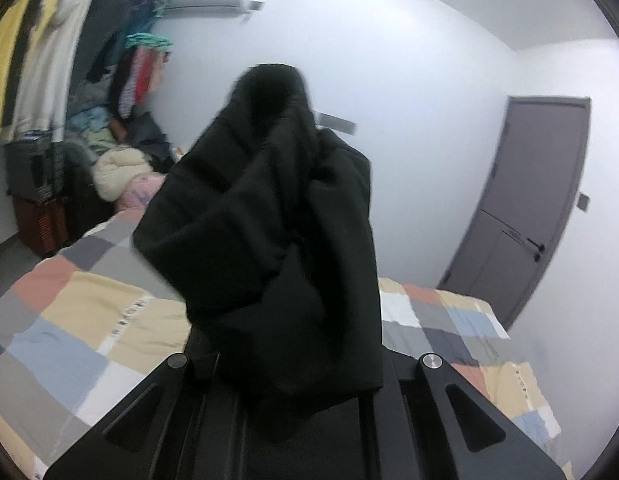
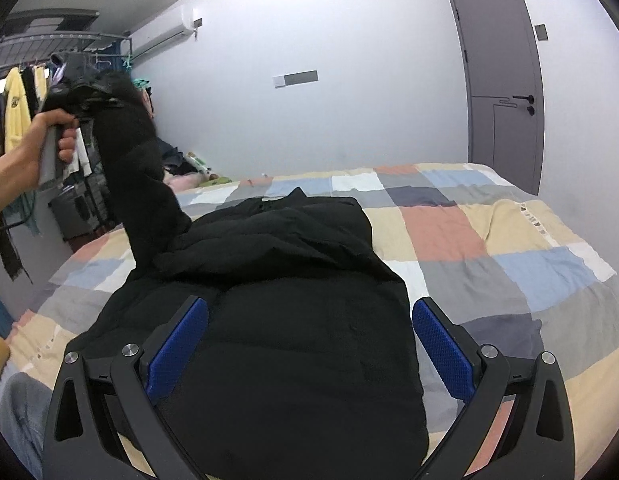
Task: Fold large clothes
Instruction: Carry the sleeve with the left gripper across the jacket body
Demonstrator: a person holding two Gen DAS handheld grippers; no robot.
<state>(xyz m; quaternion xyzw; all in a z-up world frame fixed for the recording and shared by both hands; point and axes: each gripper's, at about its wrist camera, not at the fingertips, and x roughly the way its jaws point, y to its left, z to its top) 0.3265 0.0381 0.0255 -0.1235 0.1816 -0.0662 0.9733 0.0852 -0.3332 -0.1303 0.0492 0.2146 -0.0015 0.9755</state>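
Garment: a black padded jacket [image 2: 285, 320] lies spread on the bed, its body flat under the right wrist view and one sleeve [image 2: 137, 160] lifted up and off to the left.
Jacket edges: the right side edge runs straight and close to the middle of the bed; the far end bunches in folds; the near hem reaches the bottom of the right wrist view.
Left gripper [image 2: 105, 92]: held high above the bed's left side in the person's hand [image 2: 37, 148]; closed on the sleeve end, the cloth draping from it and hiding the fingers in its own view [image 1: 269, 220].
Right gripper [image 2: 309, 360]: jaws spread wide, blue pads [image 2: 441, 352] on either side of the jacket's body, gripping nothing; whether the pads touch the cloth cannot be told.
Bed [image 2: 509, 248]: patchwork cover in peach, grey, blue and cream; wide bare stretch to the jacket's right, narrower strip to its left.
Bed edges: far edge near the white wall [image 2: 349, 40]; right corner near the grey door [image 2: 501, 80].
Left surroundings: clothes rack [image 1: 49, 60] with hanging garments and stacked crates just beside the bed's left side.
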